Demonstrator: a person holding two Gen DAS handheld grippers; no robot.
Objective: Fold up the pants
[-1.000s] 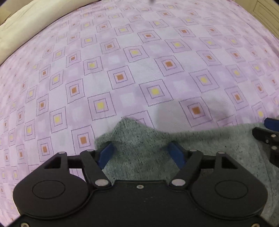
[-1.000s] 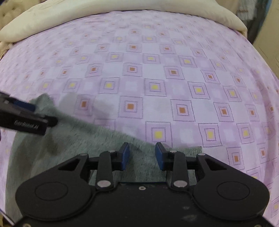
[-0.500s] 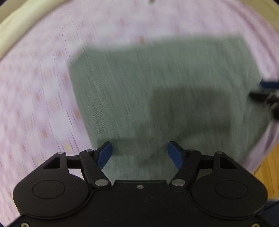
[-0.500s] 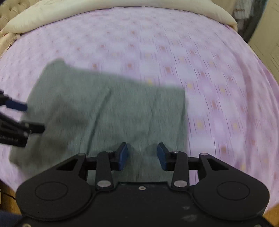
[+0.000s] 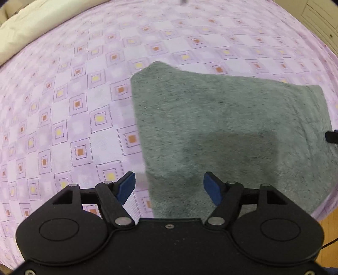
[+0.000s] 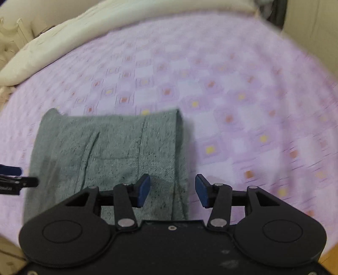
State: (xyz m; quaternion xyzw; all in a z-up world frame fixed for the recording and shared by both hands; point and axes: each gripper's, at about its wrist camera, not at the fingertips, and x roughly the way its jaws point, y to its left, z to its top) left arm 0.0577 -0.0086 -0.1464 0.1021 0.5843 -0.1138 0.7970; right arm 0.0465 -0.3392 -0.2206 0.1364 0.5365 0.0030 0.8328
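Observation:
The grey-green pants [image 5: 221,131] lie folded into a rough rectangle on the purple patterned bedspread [image 5: 74,95], near the bed's front edge. My left gripper [image 5: 169,186] is open and empty, above the fold's near left corner. My right gripper [image 6: 172,189] is open and empty, above the near right edge of the pants [image 6: 118,148], where a seam and pocket line show. The right gripper's tip shows at the right edge of the left wrist view [image 5: 331,137]. The left gripper's tip shows at the left edge of the right wrist view [image 6: 12,179].
A cream pillow or duvet [image 6: 95,31] lies along the far side of the bed and also shows in the left wrist view [image 5: 25,27]. Wooden floor [image 5: 329,228] shows past the bed's near edge. A wardrobe panel [image 5: 321,19] stands at the far right.
Both grippers have pulled back and up from the far edge of the pants. The whole folded rectangle now shows in front of them. The right gripper's jaws have opened wider.

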